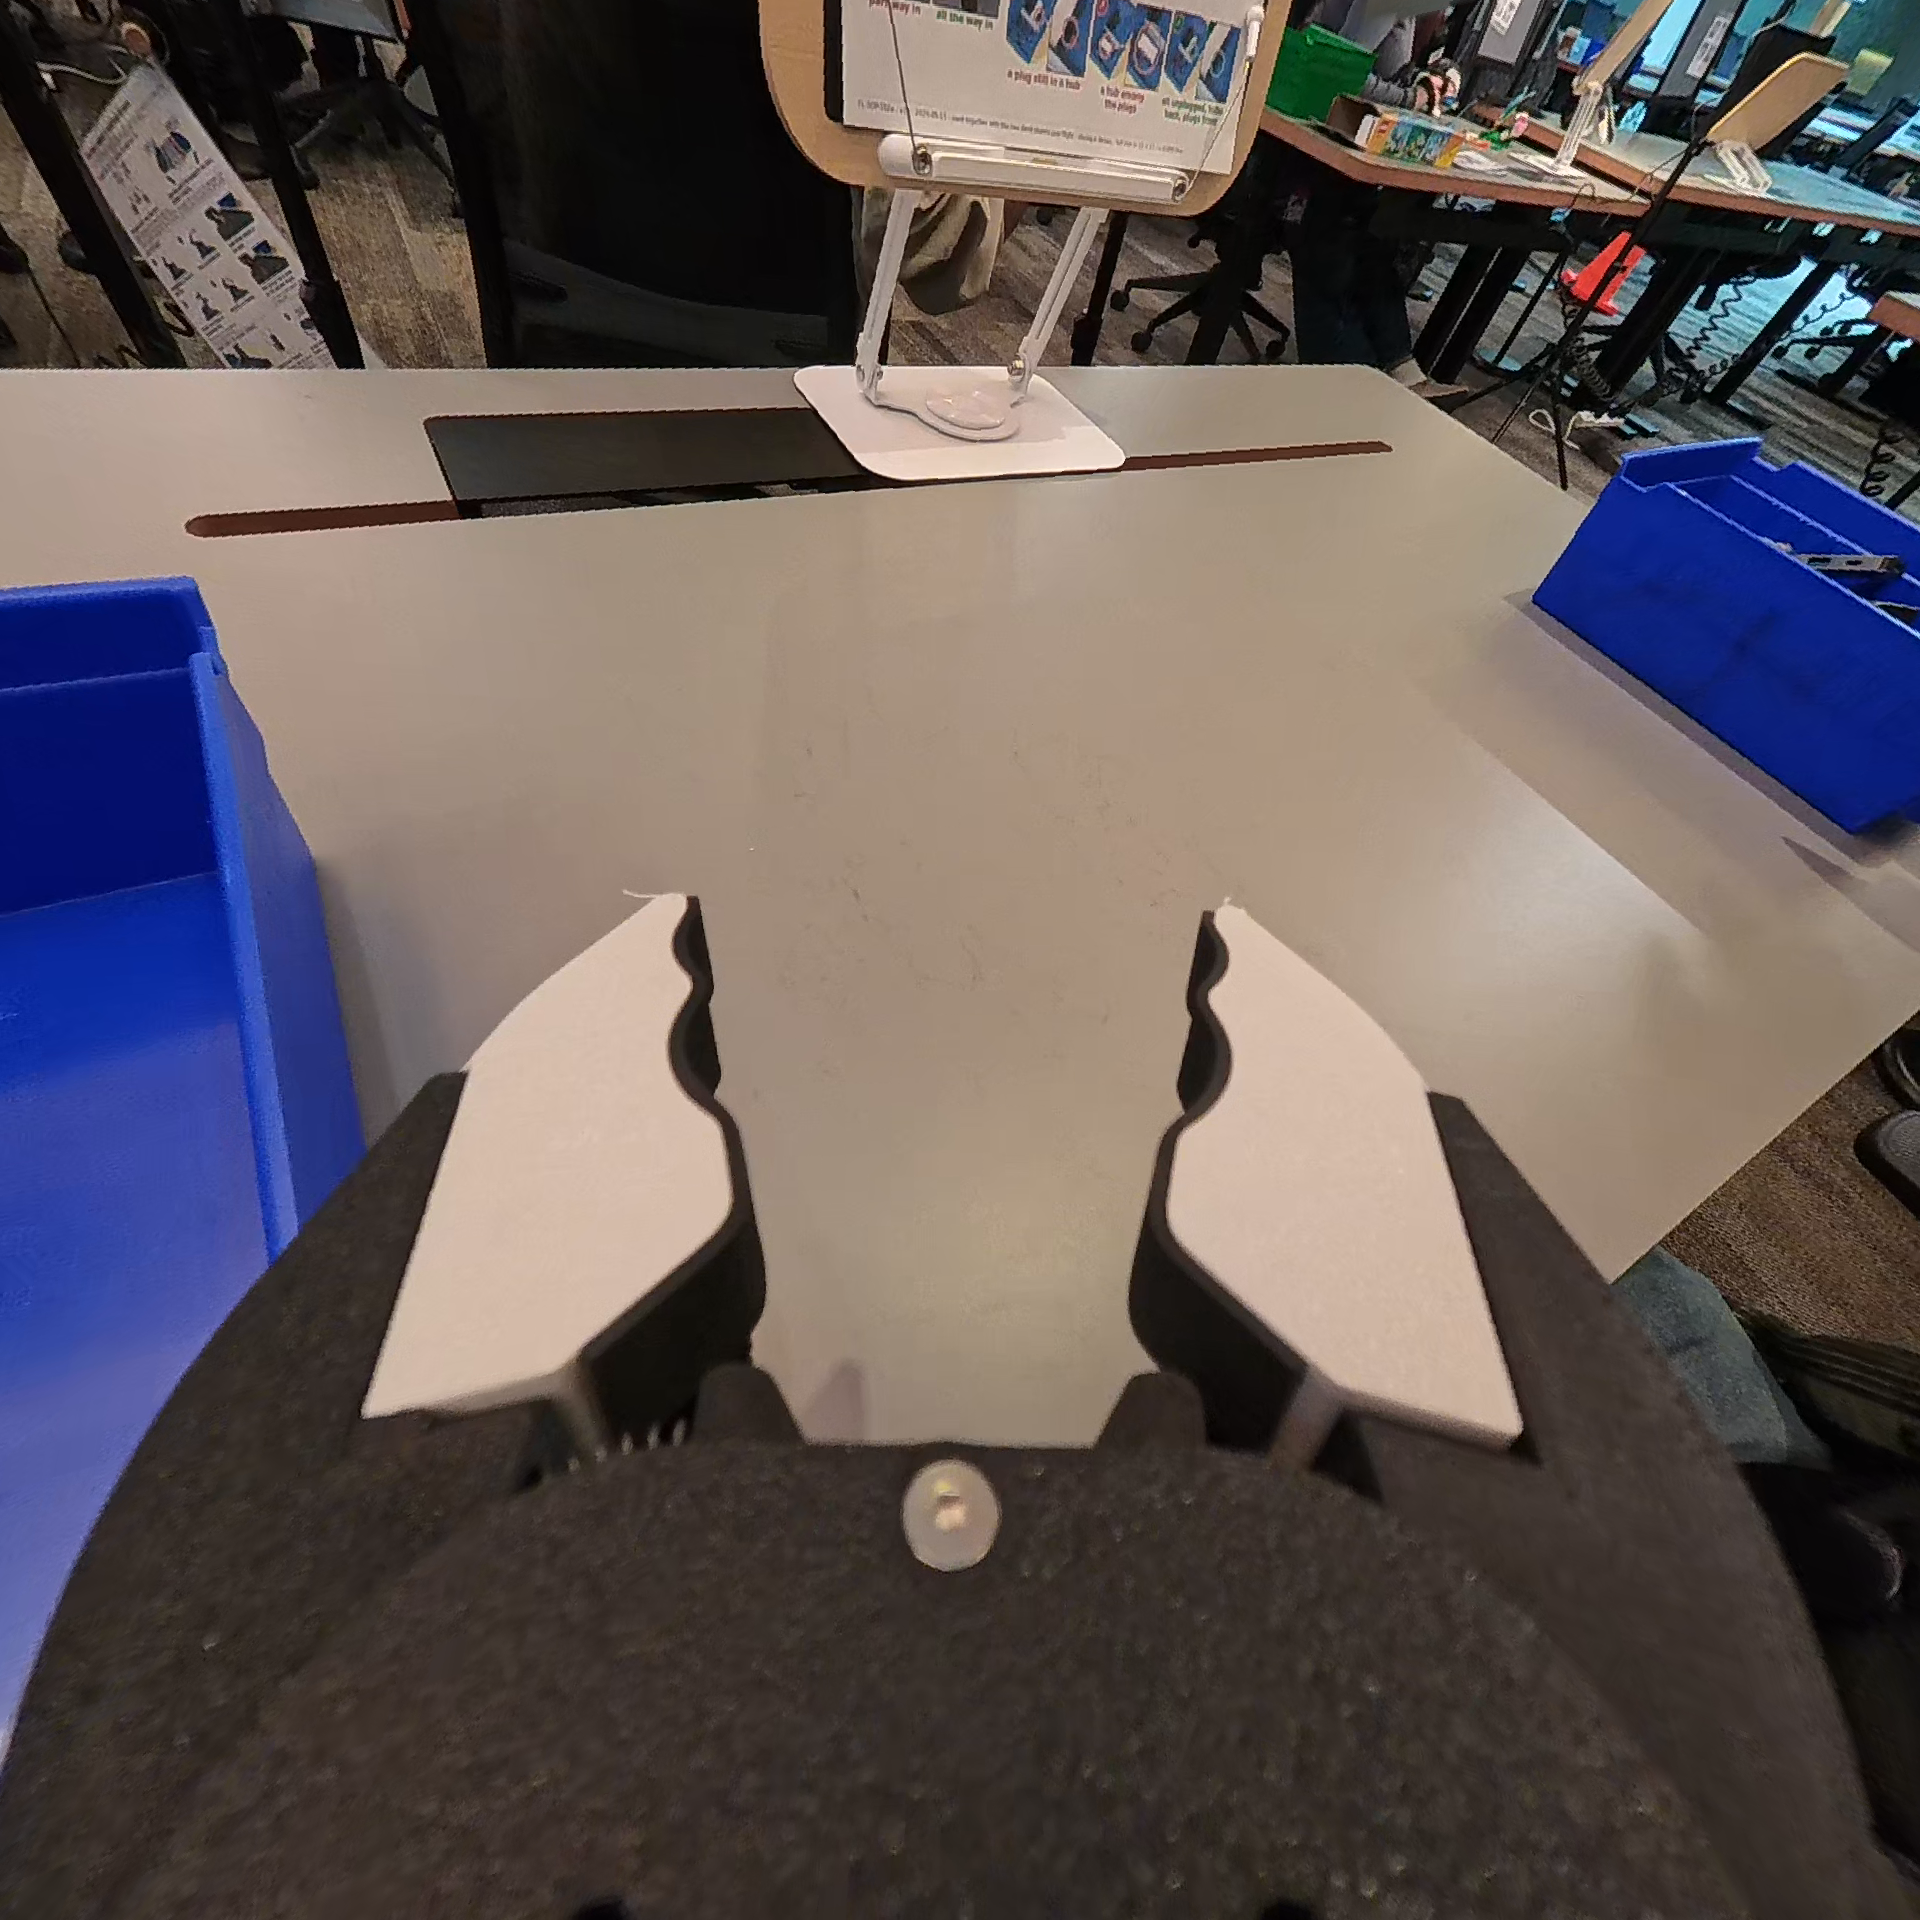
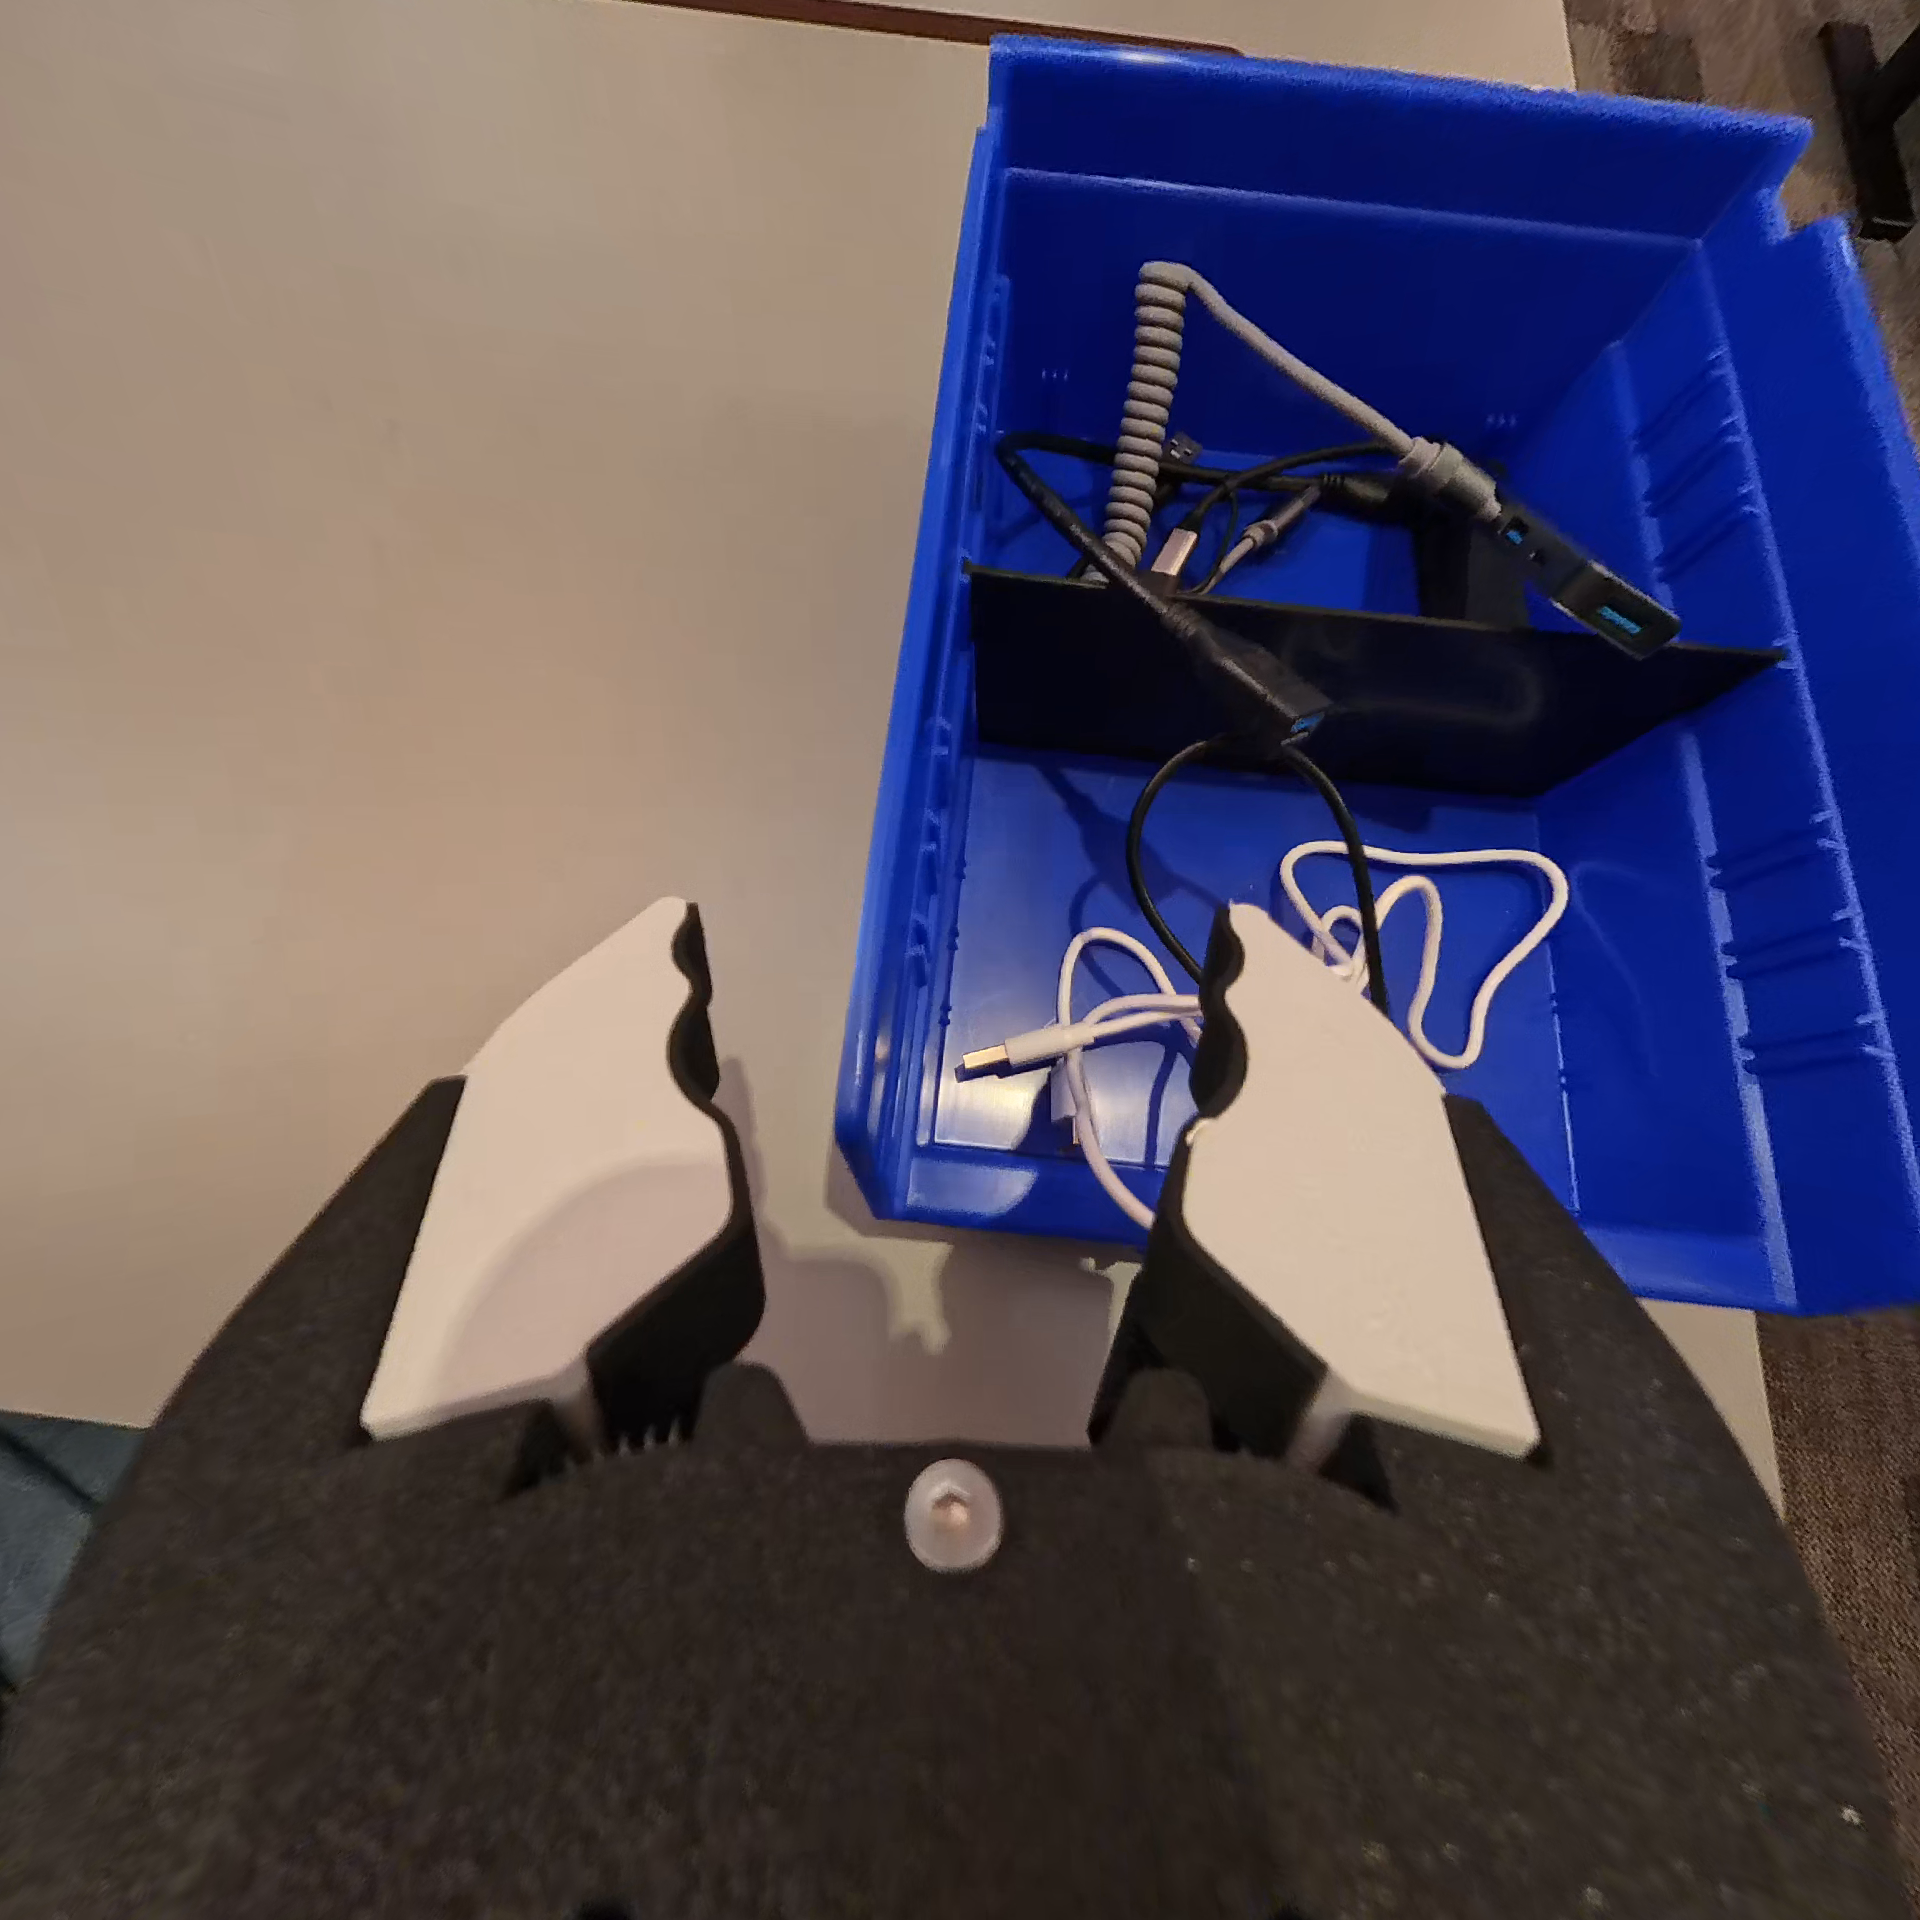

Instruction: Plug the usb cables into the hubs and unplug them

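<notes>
We hold the left gripper (image 1: 954, 914) over bare grey desk (image 1: 935, 675), fingers wide, gripping nothing. A blue bin (image 1: 135, 935) sits at its left and a white stand (image 1: 961, 416) with an instruction sheet by the far edge. Beyond are office chairs, carpet and more desks.

Our right gripper (image 2: 956, 914) is spread wide too, empty, at the near corner of the divided bin (image 2: 1714, 935). White USB cable (image 2: 1455, 935) lies in the near compartment; black hubs (image 2: 1558, 571), dark leads and a grey coiled cable (image 2: 1143, 416) lie in the far one.

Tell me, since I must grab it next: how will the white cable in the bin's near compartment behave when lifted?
The white cable lies in loose loops, so it will probably flop and trail. It looks thin and light. A black cable crosses it, so they may snag.
</notes>
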The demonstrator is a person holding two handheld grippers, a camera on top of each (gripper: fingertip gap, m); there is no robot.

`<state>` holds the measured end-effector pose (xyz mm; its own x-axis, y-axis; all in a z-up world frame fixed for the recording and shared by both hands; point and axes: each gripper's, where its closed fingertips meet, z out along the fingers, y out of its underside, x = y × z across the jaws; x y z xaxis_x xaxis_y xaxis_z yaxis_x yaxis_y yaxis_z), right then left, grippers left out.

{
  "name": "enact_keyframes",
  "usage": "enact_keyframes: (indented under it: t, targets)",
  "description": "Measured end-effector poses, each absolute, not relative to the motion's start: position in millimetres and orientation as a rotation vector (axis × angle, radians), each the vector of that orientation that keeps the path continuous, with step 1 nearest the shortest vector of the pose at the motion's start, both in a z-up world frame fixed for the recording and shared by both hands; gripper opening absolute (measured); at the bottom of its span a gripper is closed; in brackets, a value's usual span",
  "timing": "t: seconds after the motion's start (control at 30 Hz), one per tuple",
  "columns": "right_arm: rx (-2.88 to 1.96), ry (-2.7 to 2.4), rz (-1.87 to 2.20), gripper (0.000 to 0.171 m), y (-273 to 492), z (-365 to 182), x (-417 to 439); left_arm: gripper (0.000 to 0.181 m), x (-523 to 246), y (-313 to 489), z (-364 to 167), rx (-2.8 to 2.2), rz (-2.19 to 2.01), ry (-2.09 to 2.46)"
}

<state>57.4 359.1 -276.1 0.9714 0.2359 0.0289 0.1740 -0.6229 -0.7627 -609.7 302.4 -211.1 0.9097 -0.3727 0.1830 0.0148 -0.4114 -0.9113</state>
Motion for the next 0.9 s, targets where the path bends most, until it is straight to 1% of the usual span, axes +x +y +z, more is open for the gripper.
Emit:
enact_keyframes:
  t: [0.47,0.6,0.63,0.67,0.8,0.83,0.9]
  targets:
    - [-2.297,-0.303,0.024,0.086,359.3,-292.3,58.1,0.087,-609.2,304.1,-214.1,-1.966,-0.436,0.260]
    - [-2.313,-0.304,-0.008,0.078,360.3,-299.4,57.8,0.087,-608.6,304.2,-214.2,-1.966,-0.436,0.262]
    - [-2.325,-0.304,-0.028,0.074,360.9,-302.7,58.9,0.087,-608.1,304.2,-214.1,-1.966,-0.438,0.263]
    - [-2.338,-0.299,-0.052,0.067,361.9,-306.0,60.6,0.087,-607.4,304.1,-214.2,-1.967,-0.440,0.265]
    - [-2.343,-0.303,0.014,0.007,365.3,-313.0,48.8,0.087,-606.0,302.4,-212.6,-1.964,-0.445,0.270]
    - [-2.354,-0.289,-0.015,0.004,366.6,-315.3,50.7,0.087,-606.1,301.9,-211.4,-1.960,-0.447,0.268]
    - [-2.359,-0.299,-0.039,0.004,367.8,-315.4,50.2,0.087,-606.5,300.5,-208.7,-1.951,-0.451,0.267]
